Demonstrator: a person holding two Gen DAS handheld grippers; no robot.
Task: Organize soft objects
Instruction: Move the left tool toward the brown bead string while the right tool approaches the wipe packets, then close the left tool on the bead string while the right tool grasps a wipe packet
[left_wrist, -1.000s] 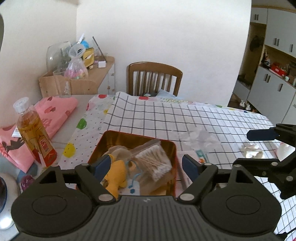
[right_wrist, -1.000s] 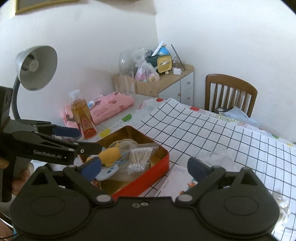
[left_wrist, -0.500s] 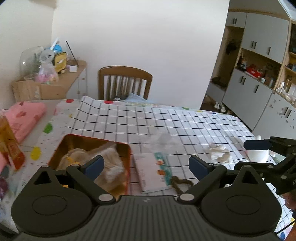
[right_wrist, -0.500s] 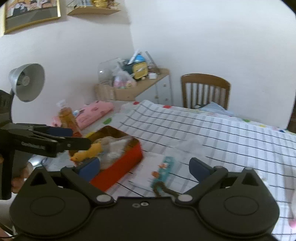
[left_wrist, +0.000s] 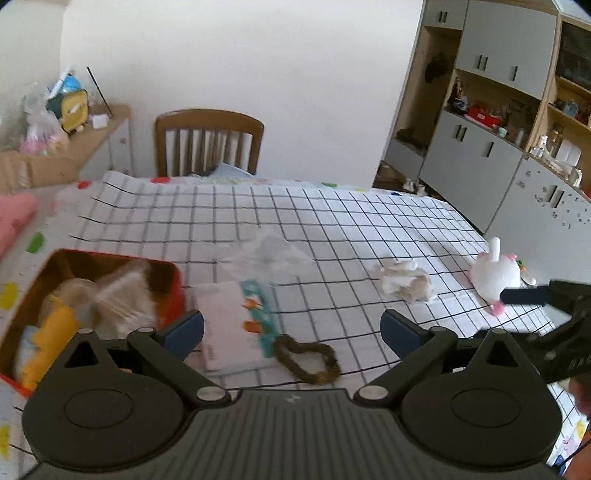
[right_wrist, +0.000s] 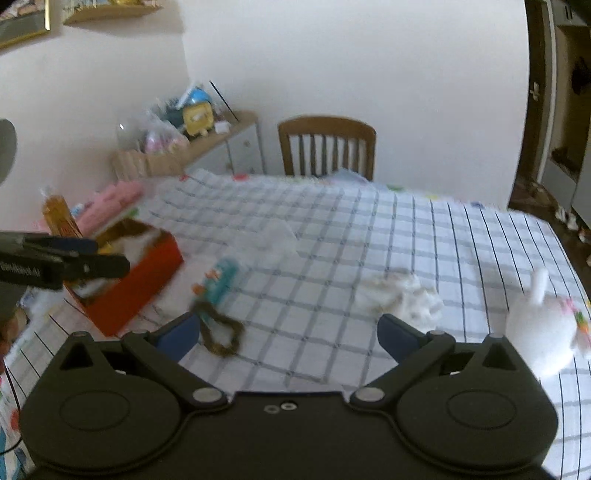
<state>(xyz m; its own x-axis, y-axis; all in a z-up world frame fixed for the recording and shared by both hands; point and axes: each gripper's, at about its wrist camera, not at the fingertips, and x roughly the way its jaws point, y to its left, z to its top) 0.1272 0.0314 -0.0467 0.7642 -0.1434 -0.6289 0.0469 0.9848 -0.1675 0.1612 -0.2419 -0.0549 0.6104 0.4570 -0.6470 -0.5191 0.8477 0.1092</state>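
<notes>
Both the left gripper (left_wrist: 291, 328) and the right gripper (right_wrist: 288, 330) have their fingers spread wide and empty above the desk (left_wrist: 332, 221), the white plush toy (right_wrist: 539, 332) lying just right of the right fingers.

Ahead of my left claw (left_wrist: 291, 330) the worktop (left_wrist: 332, 221) lies bare toward the chair (left_wrist: 208, 142). Near obstacles: red tin (left_wrist: 173, 291) left, tissue pack (left_wrist: 232, 325) and brown loop (left_wrist: 306, 356) centre, crumpled tissue (left_wrist: 402, 280) and white plush (left_wrist: 495, 275) right.
</notes>
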